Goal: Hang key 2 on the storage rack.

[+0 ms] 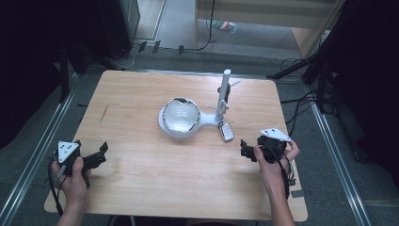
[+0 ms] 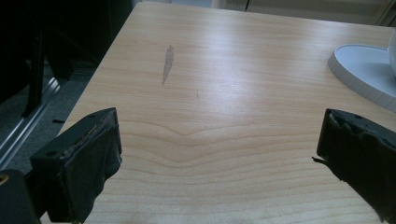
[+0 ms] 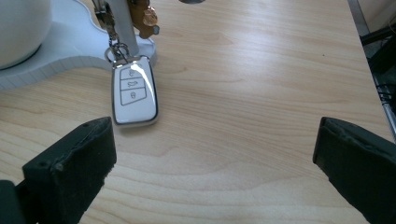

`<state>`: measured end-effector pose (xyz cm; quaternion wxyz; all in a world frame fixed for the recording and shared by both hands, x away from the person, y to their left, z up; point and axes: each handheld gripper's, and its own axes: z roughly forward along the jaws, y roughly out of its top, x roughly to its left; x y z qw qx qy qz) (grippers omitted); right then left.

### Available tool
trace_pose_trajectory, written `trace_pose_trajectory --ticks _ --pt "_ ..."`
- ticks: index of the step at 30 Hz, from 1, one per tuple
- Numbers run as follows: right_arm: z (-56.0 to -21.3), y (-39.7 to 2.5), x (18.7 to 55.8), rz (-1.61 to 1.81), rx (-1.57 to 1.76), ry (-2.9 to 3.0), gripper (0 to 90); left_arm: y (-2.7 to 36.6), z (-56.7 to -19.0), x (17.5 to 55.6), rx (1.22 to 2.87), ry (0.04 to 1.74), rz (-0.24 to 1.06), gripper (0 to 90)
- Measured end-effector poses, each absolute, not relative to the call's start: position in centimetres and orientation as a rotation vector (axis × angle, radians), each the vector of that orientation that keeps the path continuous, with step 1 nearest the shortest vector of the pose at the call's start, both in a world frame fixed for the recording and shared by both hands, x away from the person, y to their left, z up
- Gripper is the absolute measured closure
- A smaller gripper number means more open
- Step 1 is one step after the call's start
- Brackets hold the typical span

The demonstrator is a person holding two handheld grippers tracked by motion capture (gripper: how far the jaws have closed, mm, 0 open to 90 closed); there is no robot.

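High view has the car key fob (image 1: 226, 131) lying flat on the bench (image 1: 141, 188), touching the white stand's base (image 1: 207, 118) beside its upright post (image 1: 223, 96) and the glossy ball (image 1: 181, 114). Right tongs (image 1: 245, 149), released, hover near the fob with bare wood between. Left tongs (image 1: 99, 154), also released, sit well apart at the bench's left edge.

Left tool (image 1: 96, 159) black with grey three-cornered plate, right tool (image 1: 248, 149) alike, black cables, forearms seemingly unsleeved
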<state>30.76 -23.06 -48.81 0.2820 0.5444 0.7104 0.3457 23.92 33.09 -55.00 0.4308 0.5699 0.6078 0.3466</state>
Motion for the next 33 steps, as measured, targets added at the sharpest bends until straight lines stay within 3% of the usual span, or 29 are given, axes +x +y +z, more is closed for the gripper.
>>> trace_pose_trajectory --ticks 33 --pt "-53.6 -29.8 27.0 0.877 1.582 1.832 0.0 33.0 -55.0 23.9 1.426 1.510 0.869 0.1"
